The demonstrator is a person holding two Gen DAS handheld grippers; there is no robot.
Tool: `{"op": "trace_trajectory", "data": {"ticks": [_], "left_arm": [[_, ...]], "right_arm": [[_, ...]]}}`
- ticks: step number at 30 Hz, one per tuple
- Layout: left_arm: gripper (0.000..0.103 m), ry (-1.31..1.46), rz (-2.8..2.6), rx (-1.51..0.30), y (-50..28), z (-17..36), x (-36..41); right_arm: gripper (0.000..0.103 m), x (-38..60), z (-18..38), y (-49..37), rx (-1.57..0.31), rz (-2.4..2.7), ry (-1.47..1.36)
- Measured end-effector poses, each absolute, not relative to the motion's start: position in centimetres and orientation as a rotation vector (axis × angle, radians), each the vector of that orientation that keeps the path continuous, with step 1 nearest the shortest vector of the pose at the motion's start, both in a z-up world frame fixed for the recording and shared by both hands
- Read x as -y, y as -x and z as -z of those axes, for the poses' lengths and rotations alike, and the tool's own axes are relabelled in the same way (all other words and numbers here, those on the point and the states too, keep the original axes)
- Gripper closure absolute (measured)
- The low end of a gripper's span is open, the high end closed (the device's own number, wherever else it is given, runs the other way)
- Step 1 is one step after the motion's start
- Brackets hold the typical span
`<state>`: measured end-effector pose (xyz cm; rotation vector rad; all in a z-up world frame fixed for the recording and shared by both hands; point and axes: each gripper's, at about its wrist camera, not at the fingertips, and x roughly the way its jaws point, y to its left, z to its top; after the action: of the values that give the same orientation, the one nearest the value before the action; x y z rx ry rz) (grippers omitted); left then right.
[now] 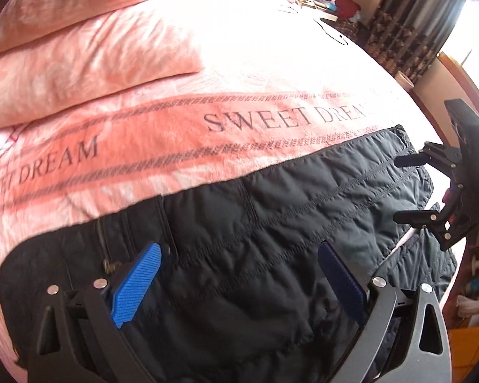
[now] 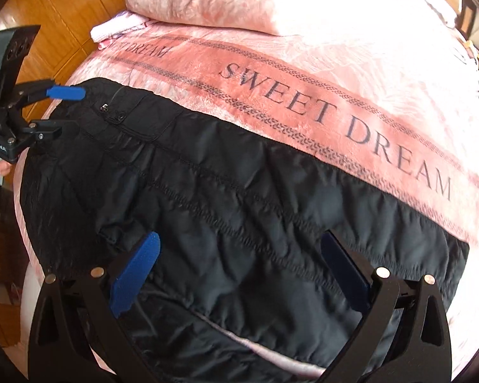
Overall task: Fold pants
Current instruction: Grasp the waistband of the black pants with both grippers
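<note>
Black quilted pants (image 1: 255, 229) lie flat across a pink "SWEET DREAM" blanket (image 1: 163, 134) on a bed, waistband to the left and leg ends to the right. My left gripper (image 1: 239, 274) is open, hovering just above the waist end; it also shows in the right wrist view (image 2: 68, 108) at the waistband. My right gripper (image 2: 239, 261) is open above the leg end; it shows in the left wrist view (image 1: 402, 188) at the pants' cuffs. The pants (image 2: 226, 210) lie with one leg over the other, a pink strip showing between them.
Folded pink quilts (image 1: 89, 41) are stacked at the back of the bed. A cluttered side table (image 1: 329, 3) and dark curtains (image 1: 408, 32) stand at the far right. Wooden floor (image 2: 57, 16) runs along the bed's left side.
</note>
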<state>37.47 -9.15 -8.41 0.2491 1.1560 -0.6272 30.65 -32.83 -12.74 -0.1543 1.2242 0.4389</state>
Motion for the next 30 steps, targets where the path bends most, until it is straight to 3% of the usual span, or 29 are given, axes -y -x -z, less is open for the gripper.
{"op": "trace_trajectory", "data": {"ticks": [3,7,12,20,22,24,25,27,30], "left_arm": [[0.006,-0.315,0.656,-1.155,-40.2,10.7,9.9],[0.019,-0.299,0.706,-1.211,-42.5,13.5,10.4],[0.02,-0.324,0.753,-1.179,-43.8,14.8,11.3],[0.015,-0.352,0.829,-1.202,-44.4,15.6,12.6],[0.012,-0.361,0.833,-1.191,-44.4,15.5,12.7],[0.012,-0.364,0.847,-1.193,-44.3,15.4,12.7],[0.012,-0.369,0.851,-1.197,-44.2,15.4,12.9],[0.012,-0.394,0.851,-1.202,-44.3,15.7,13.3],[0.012,-0.431,0.87,-1.2,-44.3,15.9,13.9]], "right_arm": [[0.002,33.4,14.6,-34.5,-1.235,-0.483,0.174],[0.002,34.5,17.5,-38.3,-1.276,-0.503,0.164],[0.002,35.3,19.6,-40.9,-1.324,-0.566,0.14],[0.002,33.7,20.4,-40.0,-1.335,-0.614,0.445],[0.013,33.9,19.9,-39.2,-1.305,-0.625,0.468],[0.048,34.3,19.0,-38.1,-1.26,-0.649,0.472],[0.058,34.5,18.7,-37.7,-1.245,-0.653,0.472],[0.092,35.1,18.2,-37.2,-1.243,-0.671,0.452],[0.098,36.3,16.9,-36.1,-1.203,-0.69,0.417]]}}
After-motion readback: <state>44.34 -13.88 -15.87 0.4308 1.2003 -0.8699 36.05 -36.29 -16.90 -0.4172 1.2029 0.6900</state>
